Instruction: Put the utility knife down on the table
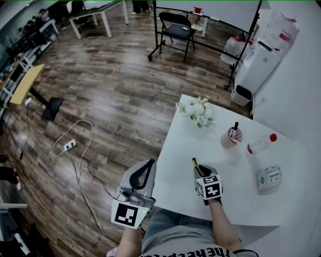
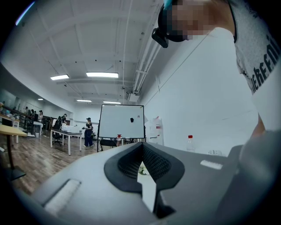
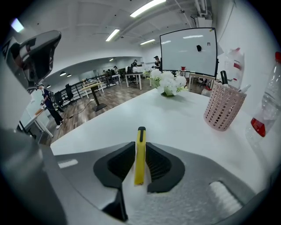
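Wood floor, whiteboard, black chair

Left gripper: jaws together, empty, pointing forward beside the person's left knee.
Right gripper: jaws clamped on knife, pointing forward.
Right forearm: bare, stretched forward.

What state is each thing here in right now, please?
utility knife: clamped on edge, not yet released.
right tongs: shut on the utility knife.
left tongs: shut, empty.
water bottle: upright, capped.
pink pen holder: upright, holding a dark pen.
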{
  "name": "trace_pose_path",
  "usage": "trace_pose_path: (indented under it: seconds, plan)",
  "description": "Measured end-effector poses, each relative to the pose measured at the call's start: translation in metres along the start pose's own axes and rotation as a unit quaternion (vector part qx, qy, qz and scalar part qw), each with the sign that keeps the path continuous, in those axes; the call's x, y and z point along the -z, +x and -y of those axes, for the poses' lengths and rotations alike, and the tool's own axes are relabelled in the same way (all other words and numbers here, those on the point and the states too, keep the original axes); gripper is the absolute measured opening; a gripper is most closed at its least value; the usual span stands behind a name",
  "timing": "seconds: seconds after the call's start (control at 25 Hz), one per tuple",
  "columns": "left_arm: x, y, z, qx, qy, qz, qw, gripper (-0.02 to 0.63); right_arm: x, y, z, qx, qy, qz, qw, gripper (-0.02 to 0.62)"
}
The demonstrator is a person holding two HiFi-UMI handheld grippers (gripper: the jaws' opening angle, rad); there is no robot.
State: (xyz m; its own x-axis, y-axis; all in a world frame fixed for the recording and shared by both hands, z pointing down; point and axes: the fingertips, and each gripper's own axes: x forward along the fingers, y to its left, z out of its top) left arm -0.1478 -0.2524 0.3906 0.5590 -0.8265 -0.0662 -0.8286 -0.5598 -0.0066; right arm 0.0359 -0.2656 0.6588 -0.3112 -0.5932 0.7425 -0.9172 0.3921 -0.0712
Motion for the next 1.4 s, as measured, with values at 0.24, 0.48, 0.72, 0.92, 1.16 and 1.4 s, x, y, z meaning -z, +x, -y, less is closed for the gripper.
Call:
trace_pose_path:
  seconds: [0.24,0.48,0.72,0.92,1.16,1.4]
  plan:
    - [-0.004,0.0,0.004,-0.005,0.007,-0.012,0.9999,0.015,-0.011,-0.015,-0.001,-0.005,0.003,0.033,0.999,0.062]
    - [-0.008,0.003,0.018,0.002,0.01,-0.008,0.9999,0.015,-0.026,-0.043,-0.006,-0.027,0.0,0.089,0.996,0.002]
    - [-0.012,0.003,0.033,0.01,0.01,0.0,0.9999,0.015,-0.038,-0.077,-0.002,-0.03,0.01,0.136,0.99,0.002]
    - [-0.018,0.005,0.048,0.021,0.01,0.007,0.9997,0.015,-0.047,-0.104,0.001,-0.026,0.012,0.17,0.985,0.002]
    - [-0.019,0.004,0.066,0.03,0.012,0.012,0.9994,0.015,-0.063,-0.141,0.003,-0.02,0.004,0.216,0.976,0.002]
    - [-0.022,0.002,0.08,0.027,0.018,0.004,0.9995,0.015,-0.074,-0.174,0.003,-0.025,-0.003,0.258,0.966,0.002]
